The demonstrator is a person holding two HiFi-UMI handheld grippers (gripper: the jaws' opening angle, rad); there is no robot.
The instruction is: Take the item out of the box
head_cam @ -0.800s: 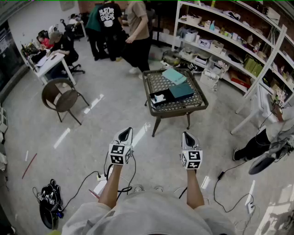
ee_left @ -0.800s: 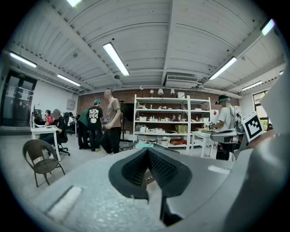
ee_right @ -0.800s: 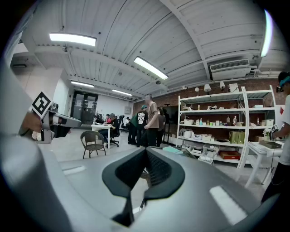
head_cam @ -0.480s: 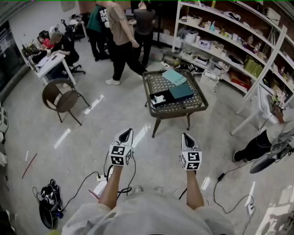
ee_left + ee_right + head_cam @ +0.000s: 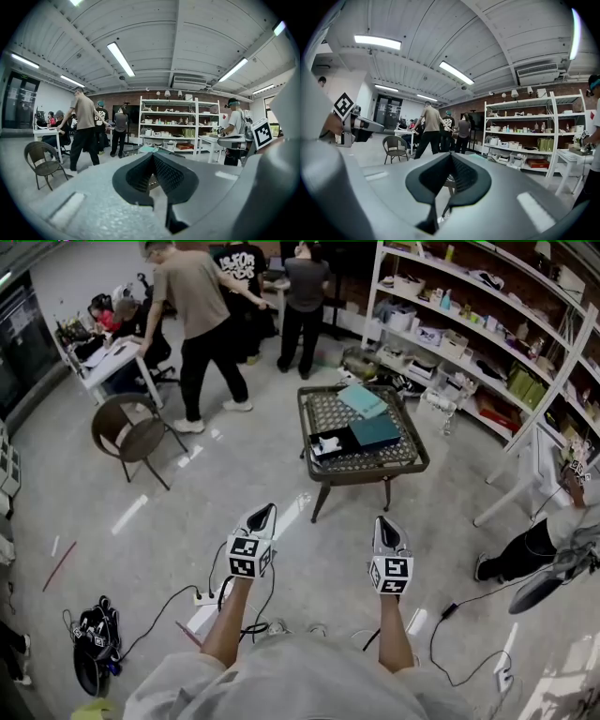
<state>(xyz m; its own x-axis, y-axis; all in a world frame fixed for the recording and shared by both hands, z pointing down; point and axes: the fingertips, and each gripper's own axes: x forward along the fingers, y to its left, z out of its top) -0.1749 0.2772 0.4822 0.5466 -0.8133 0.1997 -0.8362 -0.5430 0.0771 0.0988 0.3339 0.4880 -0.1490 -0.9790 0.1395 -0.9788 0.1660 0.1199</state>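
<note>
On the low wicker table point(image 5: 412, 461), well ahead of both grippers, a black box point(image 5: 330, 442) lies open with a white item point(image 5: 325, 440) inside, too small to identify. A dark teal lid point(image 5: 375, 430) lies just beside it, and a paler teal piece point(image 5: 363, 400) lies behind. The left gripper point(image 5: 265, 513) and right gripper point(image 5: 383, 522) hover over the grey floor point(image 5: 187, 512), each with jaws clenched tip to tip on nothing. In both gripper views the jaws hide most of the table. Only forearms point(image 5: 228, 620) show behind the marker cubes point(image 5: 246, 556). Shelves point(image 5: 469, 315) line the right wall and a chair point(image 5: 127, 432) stands left. People point(image 5: 202, 315) stand at the far end, and a crouched person point(image 5: 525, 549) is cut off at the right edge. Cables point(image 5: 159, 620) and a dark bag point(image 5: 89, 652) lie lower left.
</note>
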